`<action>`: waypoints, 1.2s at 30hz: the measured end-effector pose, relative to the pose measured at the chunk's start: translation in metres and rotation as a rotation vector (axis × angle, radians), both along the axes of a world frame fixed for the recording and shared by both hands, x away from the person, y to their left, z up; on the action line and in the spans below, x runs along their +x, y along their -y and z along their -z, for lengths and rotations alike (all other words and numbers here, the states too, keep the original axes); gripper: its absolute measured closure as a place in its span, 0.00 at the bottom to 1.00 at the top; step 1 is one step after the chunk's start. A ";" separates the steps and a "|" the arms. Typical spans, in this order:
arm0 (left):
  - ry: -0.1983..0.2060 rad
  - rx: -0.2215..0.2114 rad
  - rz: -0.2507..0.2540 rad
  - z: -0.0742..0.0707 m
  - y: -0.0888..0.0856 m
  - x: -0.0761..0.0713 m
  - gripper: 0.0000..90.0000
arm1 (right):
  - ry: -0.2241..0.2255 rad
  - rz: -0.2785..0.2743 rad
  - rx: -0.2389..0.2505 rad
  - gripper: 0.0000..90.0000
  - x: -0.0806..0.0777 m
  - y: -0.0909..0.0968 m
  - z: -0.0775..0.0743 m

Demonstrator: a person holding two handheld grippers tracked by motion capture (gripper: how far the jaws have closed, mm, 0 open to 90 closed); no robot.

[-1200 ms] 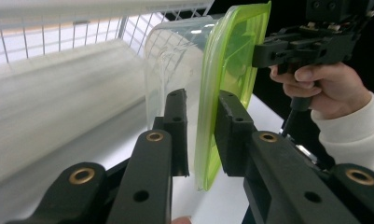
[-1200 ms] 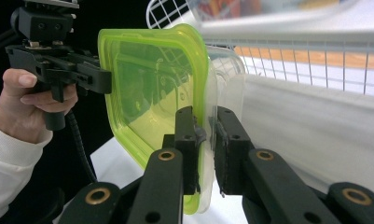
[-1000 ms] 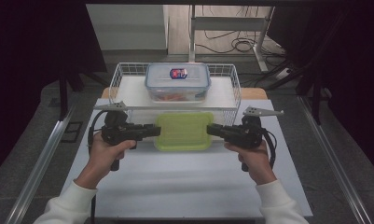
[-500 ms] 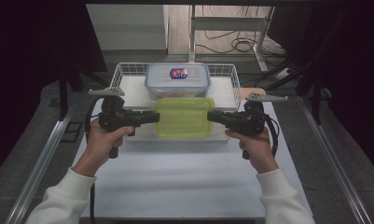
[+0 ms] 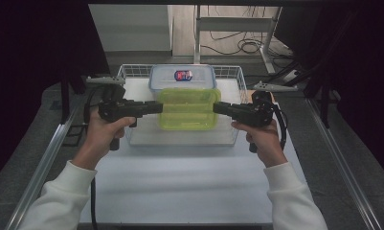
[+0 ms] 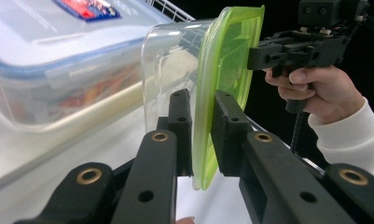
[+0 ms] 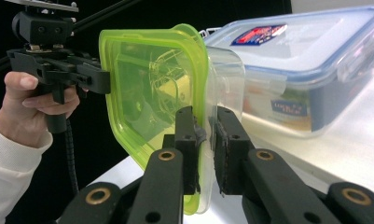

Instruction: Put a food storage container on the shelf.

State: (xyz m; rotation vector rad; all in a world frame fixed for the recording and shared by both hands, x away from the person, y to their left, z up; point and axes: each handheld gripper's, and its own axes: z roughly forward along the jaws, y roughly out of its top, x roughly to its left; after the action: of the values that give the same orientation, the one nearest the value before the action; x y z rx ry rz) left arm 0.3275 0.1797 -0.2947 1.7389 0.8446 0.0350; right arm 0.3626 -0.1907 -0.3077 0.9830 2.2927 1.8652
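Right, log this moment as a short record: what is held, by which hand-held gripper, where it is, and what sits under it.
held: green-lid box
left hand-held gripper: shut on the box's left rim
right hand-held gripper: shut on the box's right rim
box pose: level, lid up, in the air
place: above the wire basket
in basket: blue-lid box, closed, with a red label
surface: white table
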 end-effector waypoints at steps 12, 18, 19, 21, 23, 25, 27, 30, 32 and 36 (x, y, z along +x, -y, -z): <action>-0.008 -0.043 0.014 -0.006 -0.003 0.020 0.91 | 0.003 0.013 0.000 0.89 0.018 0.000 -0.017; -0.010 -0.049 0.016 -0.007 -0.004 0.024 0.91 | -0.006 0.014 0.002 0.90 0.022 -0.001 -0.019; -0.011 -0.048 0.012 -0.007 -0.004 0.024 0.91 | -0.006 0.014 0.002 0.90 0.022 -0.001 -0.019; -0.014 -0.044 0.008 -0.009 -0.005 0.026 0.91 | -0.004 0.017 -0.002 0.90 0.023 -0.002 -0.021; -0.013 -0.041 -0.001 -0.012 -0.006 0.028 0.91 | -0.002 0.020 -0.008 0.89 0.025 -0.005 -0.026; -0.014 -0.041 -0.005 -0.016 -0.009 0.031 0.91 | -0.004 0.024 -0.011 0.90 0.027 -0.007 -0.030; -0.012 -0.045 -0.007 -0.017 -0.009 0.032 0.91 | -0.004 0.024 -0.012 0.90 0.028 -0.008 -0.032; -0.019 -0.037 -0.015 -0.024 -0.013 0.040 0.91 | -0.012 0.027 -0.016 0.89 0.035 -0.012 -0.039; -0.023 -0.039 -0.017 -0.025 -0.014 0.043 0.91 | -0.016 0.030 -0.018 0.89 0.037 -0.014 -0.041; -0.036 -0.047 -0.026 -0.034 -0.018 0.058 0.92 | -0.045 0.042 -0.015 0.90 0.050 -0.019 -0.049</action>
State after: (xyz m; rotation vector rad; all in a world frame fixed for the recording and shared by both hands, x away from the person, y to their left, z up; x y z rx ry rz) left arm 0.3850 0.1981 -0.2611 1.6889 0.8876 0.0010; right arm 0.4130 -0.1716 -0.2585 1.0731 2.2876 1.8263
